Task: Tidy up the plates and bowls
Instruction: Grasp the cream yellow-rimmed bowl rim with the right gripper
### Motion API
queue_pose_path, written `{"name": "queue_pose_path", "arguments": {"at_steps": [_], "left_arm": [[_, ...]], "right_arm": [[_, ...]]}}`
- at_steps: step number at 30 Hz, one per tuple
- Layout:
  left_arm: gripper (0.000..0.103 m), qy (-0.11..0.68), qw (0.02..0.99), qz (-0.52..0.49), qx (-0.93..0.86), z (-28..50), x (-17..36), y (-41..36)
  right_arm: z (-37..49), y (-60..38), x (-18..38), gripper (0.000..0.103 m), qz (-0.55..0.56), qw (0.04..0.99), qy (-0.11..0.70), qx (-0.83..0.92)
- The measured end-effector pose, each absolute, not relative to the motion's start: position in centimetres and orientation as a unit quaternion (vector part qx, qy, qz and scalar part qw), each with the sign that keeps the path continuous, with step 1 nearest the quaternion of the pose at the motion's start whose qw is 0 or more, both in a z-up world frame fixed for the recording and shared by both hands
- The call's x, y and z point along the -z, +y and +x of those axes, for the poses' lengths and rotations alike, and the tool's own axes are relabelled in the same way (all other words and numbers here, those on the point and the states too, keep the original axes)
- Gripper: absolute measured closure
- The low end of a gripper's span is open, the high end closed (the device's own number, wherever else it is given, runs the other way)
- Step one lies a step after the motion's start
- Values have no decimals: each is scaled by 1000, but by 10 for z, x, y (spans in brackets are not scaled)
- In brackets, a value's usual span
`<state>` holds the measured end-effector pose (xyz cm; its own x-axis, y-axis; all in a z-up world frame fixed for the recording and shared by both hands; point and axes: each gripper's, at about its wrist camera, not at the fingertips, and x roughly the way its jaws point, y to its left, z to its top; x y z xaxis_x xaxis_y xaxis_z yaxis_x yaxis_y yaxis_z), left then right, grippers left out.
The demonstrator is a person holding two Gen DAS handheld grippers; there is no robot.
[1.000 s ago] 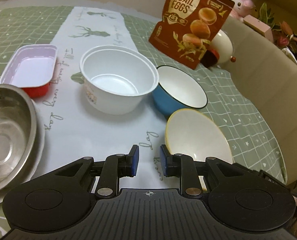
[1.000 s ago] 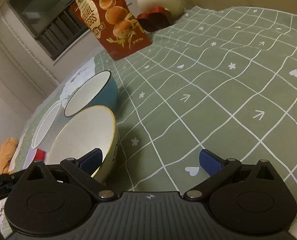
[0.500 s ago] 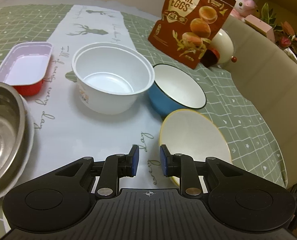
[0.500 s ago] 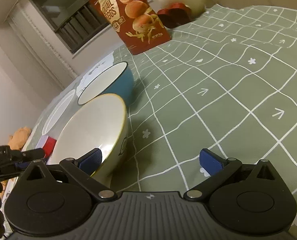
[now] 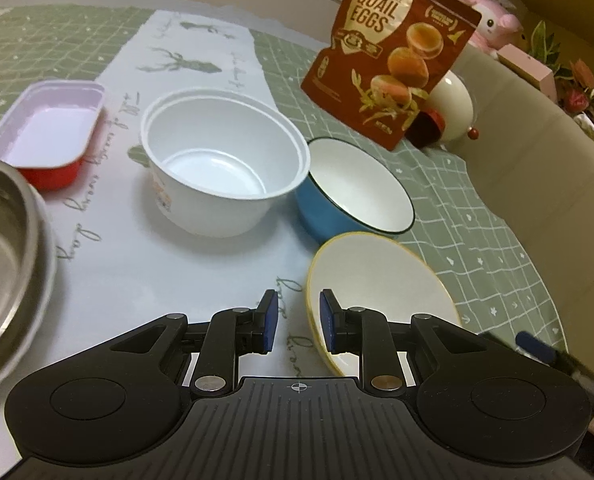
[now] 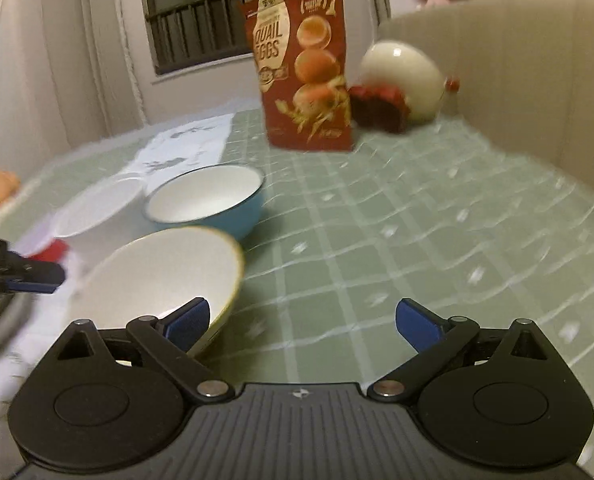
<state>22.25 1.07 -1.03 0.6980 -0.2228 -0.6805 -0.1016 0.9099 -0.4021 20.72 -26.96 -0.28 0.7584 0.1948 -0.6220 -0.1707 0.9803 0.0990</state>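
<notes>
Progress: I'm reading this as early; nothing is nesting yet, and the dishes are sitting apart.
Left gripper (image 5: pixel 295 322): I'm holding it narrow-gapped, grasping nothing.
Right gripper (image 6: pixel 302 325): I'm keeping it released wide, one pad inside the yellow-rimmed white ceramic bowl (image 6: pixel 165 276) (rim not pinched).
Containers: blue enamel bowl (image 5: pixel 357 190), white plastic tub (image 5: pixel 223 164), red rectangular tray (image 5: pixel 51 132), steel bowl (image 5: pixel 1 264) are all sitting empty.

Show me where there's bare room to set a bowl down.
Bare green cloth right of the blue bowl and yellow-rimmed bowl, before the quail eggs bag. Crowded: white tub against the blue bowl.
</notes>
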Motion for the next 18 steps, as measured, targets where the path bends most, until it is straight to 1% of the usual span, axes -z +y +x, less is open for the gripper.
{"name": "queue_pose_path", "arguments": {"at_steps": [5, 7, 9, 11, 12, 13, 14, 16, 18], "left_arm": [[78, 408, 884, -222, 45, 236, 21, 4], [78, 415, 882, -218, 48, 241, 26, 0], [78, 420, 879, -220, 54, 246, 31, -4], [78, 423, 876, -224, 56, 250, 36, -6], [78, 425, 875, -227, 57, 251, 39, -7], [79, 425, 874, -229, 58, 253, 41, -8], [79, 427, 872, -230, 58, 255, 44, -9], [81, 432, 870, -229, 59, 259, 47, -10], [82, 438, 868, -225, 61, 263, 49, -11]], "right_arm": [[223, -259, -10, 3, -24, 940, 334, -59], [224, -252, -16, 3, -36, 939, 336, -71], [228, -251, -18, 3, -16, 929, 346, -131], [239, -255, -11, 4, 27, 914, 375, -153], [247, -258, -4, 11, 58, 907, 390, -147], [253, -260, 1, 22, 78, 902, 399, -147], [259, -262, 7, 27, 92, 895, 410, -148], [270, -260, 19, 48, 112, 885, 428, -143], [277, -253, 29, 54, 124, 875, 443, -150]]}}
